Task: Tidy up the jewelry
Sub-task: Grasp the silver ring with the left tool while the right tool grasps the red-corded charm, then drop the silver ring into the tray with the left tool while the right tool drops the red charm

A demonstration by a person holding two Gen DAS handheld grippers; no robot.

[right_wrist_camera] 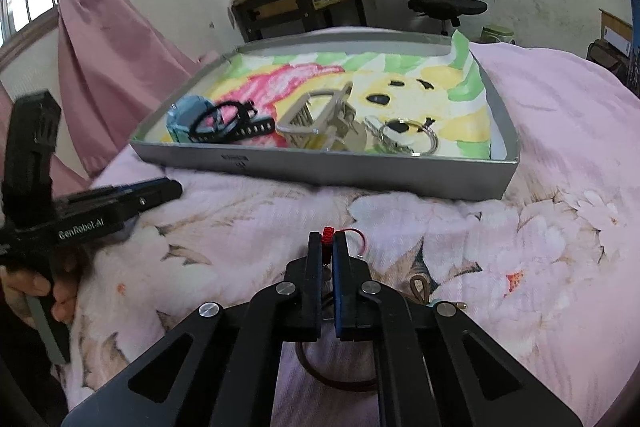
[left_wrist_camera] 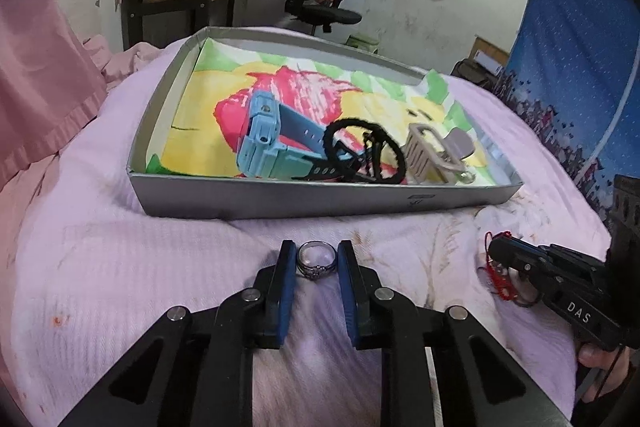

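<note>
On the bed, the left gripper (left_wrist_camera: 317, 259) pinches a silver ring (left_wrist_camera: 317, 260) between its fingers; the right gripper (right_wrist_camera: 328, 245) clamps a red string bracelet (right_wrist_camera: 328, 235). Beyond, the grey tray (left_wrist_camera: 320, 197) holds a blue watch (left_wrist_camera: 264, 143), black hair tie (left_wrist_camera: 366, 151) and clip (left_wrist_camera: 426, 151).

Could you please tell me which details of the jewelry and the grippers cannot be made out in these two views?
- Left wrist view: whether the pads touch the silver ring is unclear.
- Right wrist view: the red cord bracelet is mostly hidden by the right gripper.
- Left wrist view: motion blur hides the right gripper's jaw gap.
</note>
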